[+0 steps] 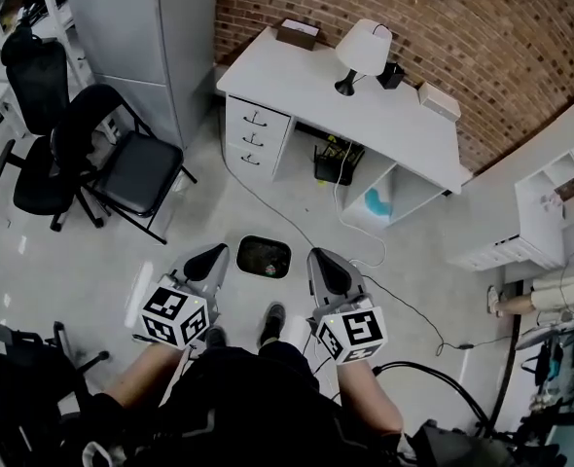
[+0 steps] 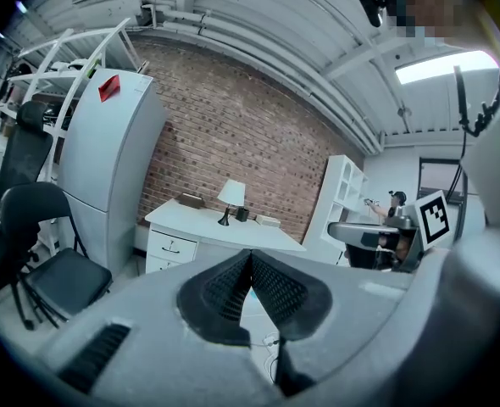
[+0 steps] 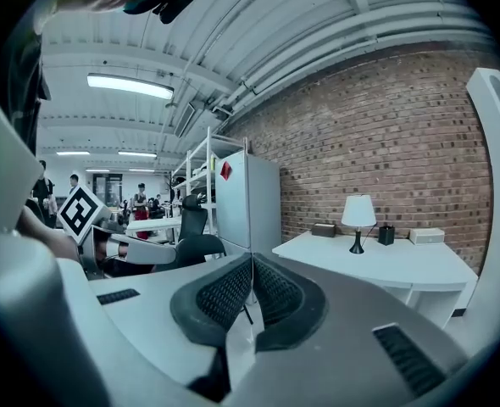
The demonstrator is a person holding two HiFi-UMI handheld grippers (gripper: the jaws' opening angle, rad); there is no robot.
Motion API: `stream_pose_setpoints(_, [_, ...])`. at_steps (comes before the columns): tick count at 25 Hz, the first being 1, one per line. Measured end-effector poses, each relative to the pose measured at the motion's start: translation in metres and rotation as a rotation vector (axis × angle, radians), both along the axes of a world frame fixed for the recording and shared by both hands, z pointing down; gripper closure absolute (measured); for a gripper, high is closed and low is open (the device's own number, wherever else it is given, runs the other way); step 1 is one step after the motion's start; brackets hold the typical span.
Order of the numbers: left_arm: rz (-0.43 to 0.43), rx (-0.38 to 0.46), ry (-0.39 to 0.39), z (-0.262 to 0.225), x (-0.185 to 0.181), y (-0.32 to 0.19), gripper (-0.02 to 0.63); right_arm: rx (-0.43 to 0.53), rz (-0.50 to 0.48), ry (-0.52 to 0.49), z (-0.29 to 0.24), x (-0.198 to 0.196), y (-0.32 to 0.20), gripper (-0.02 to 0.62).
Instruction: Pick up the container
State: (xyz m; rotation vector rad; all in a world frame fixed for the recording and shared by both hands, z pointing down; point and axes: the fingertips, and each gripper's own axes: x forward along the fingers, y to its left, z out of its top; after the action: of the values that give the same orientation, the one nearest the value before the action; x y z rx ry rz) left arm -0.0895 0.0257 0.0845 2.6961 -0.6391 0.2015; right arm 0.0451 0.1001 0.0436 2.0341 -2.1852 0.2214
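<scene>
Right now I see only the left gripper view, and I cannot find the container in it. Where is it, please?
Observer: In the head view, the dark container stands on the floor, between the left gripper and the right gripper.
Operator: Is the right gripper ready, with its jaws apart?
Observer: No. The right gripper view shows its jaws together, with nothing between them.
Operator: Is the container covered?
Observer: No. Its top is open, and something lies inside, too small to name.
</scene>
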Motion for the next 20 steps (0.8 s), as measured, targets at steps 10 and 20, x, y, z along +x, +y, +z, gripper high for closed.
stream_pose_setpoints(10, [-0.016, -0.007, -0.054, 0.005, 0.085, -0.018, 0.597, 0.009, -0.057, -0.043, 0.006, 0.082, -0.026, 0.586])
stream_pose_setpoints(20, [-0.070, -0.034, -0.098, 0.036, 0.132, -0.046, 0.597, -0.030, -0.127, -0.082, 0.052, 0.139, -0.057, 0.586])
